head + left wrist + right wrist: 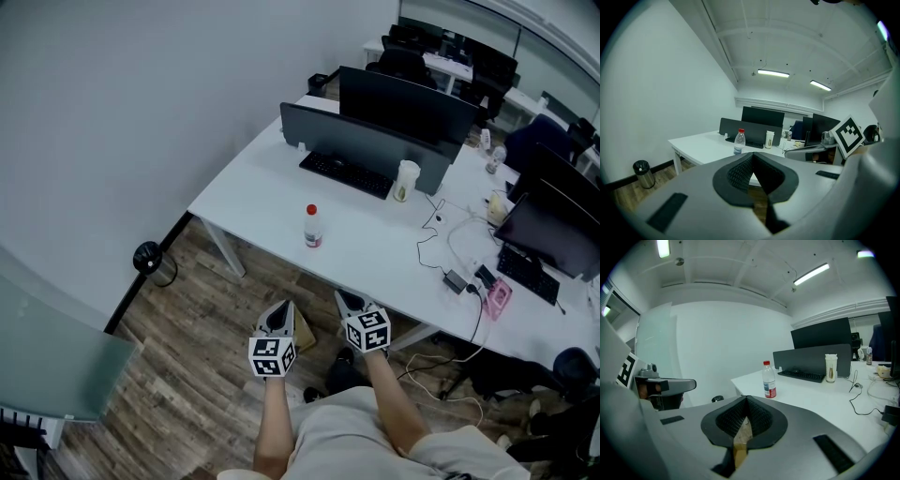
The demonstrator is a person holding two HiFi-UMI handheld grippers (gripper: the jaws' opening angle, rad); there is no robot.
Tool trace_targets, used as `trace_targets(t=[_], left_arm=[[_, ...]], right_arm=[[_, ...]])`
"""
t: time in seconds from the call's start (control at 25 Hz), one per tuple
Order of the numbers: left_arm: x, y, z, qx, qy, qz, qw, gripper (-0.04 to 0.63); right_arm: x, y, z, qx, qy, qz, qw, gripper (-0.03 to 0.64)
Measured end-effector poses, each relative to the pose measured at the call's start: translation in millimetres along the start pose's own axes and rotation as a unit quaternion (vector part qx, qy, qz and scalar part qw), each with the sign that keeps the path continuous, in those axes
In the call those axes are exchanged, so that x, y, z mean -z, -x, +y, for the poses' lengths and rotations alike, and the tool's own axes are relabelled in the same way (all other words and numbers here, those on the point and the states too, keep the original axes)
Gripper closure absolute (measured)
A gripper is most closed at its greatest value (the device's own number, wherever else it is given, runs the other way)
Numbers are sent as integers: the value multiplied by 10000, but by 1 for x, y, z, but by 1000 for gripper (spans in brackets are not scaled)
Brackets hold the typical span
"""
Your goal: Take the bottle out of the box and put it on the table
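Bottle (312,226) stands upright on the table (262,199), near its front edge; I judge the placing done. Left gripper (280,311) and right gripper (350,301) hover short of the table, jaws closed on nothing, since nothing remains to carry.

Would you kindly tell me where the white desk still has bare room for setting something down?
The white desk is bare at its near-left corner, between the clear red-capped plastic bottle, the black keyboard and the edges. A second patch lies between the bottle and the black cables. The right end, among those cables, is crowded.
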State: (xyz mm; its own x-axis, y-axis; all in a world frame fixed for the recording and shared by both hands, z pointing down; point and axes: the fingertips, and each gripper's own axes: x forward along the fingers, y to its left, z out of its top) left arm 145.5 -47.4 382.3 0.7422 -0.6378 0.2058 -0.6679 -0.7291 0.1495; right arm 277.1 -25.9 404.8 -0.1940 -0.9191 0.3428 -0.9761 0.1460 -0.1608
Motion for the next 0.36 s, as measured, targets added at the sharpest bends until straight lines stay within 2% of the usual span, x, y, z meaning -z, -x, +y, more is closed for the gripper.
trace_targets(t=[0.36], left_arm=[[-2,0,8,14,1,-9,10000,580]], right_arm=[[-3,-6,2,18,29,-1,10000,577]])
